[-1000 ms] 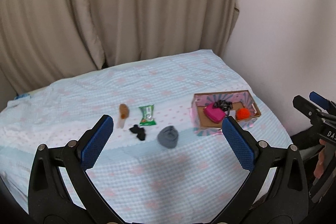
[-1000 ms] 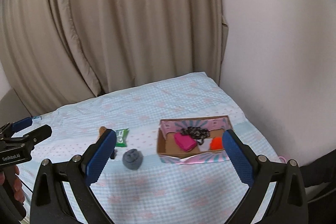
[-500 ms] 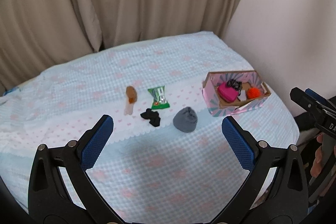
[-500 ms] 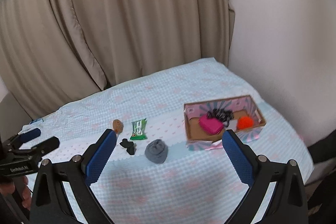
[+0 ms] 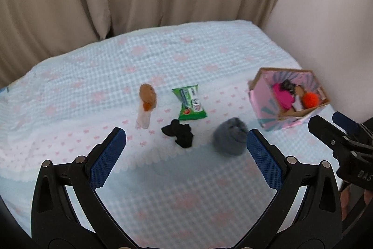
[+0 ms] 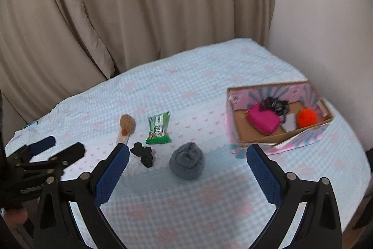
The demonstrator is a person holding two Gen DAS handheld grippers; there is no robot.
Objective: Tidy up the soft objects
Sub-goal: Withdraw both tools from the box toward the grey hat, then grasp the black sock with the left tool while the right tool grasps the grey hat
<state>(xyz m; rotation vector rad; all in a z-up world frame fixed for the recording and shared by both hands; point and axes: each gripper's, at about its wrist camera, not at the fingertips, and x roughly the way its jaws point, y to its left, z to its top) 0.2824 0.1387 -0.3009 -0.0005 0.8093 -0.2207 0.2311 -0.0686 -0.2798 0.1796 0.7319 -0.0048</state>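
The bed (image 6: 209, 202) carries everything, and the cardboard box (image 6: 261, 137) near its right edge serves as the landmark: inside it already lie a pink pouch (image 6: 263, 120), a dark tangled piece (image 6: 275, 104) and an orange pompom (image 6: 306, 117), so the sorting looks partly done. Left of the box, still loose, are a grey rolled sock (image 6: 187, 160), then a green packet (image 6: 158, 128), a small black cloth (image 6: 143, 153) and, farthest from it, a brown plush toy (image 6: 127, 124). Both tools hover above the bedding, short of these items: the right hand-held gripper (image 6: 187, 176) spread wide and empty, framing the sock, and the left hand-held gripper (image 5: 186, 158) likewise released, framing the black cloth.
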